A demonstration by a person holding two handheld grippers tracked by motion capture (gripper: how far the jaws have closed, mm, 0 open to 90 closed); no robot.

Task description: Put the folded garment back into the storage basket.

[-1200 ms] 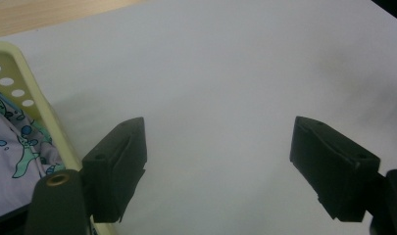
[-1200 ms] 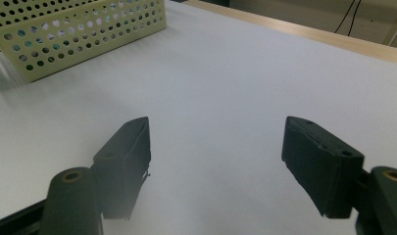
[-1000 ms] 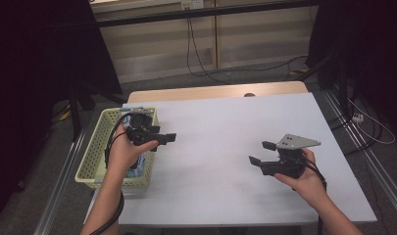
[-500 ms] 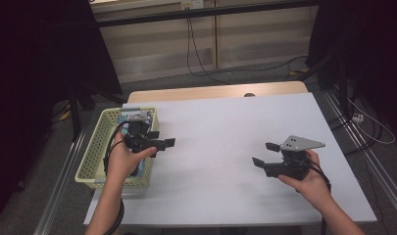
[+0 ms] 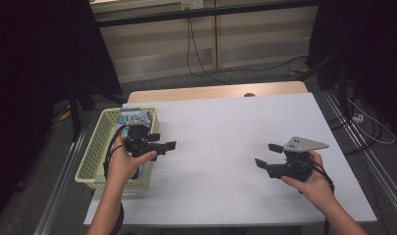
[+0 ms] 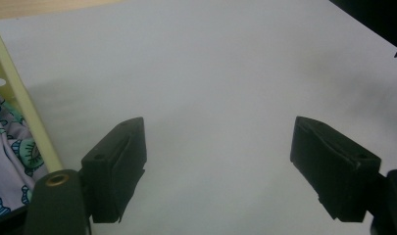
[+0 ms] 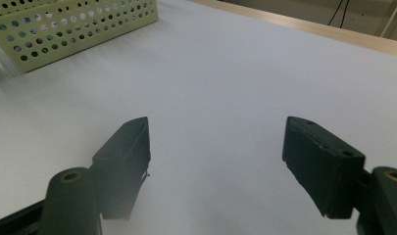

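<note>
The worktop is white and flat, with a strip of light wood along its far edge. A small dark round spot sits on that wood. Behind it, black cables hang down a pale wall and trail over the grey floor. More cables lie on the floor at the right. Dark curtains hang on both sides.

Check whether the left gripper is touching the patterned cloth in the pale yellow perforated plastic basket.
Apart. The left gripper view shows the left gripper with open jaws over bare white table, the patterned cloth off to one side behind the pale yellow perforated plastic basket rim.
</note>
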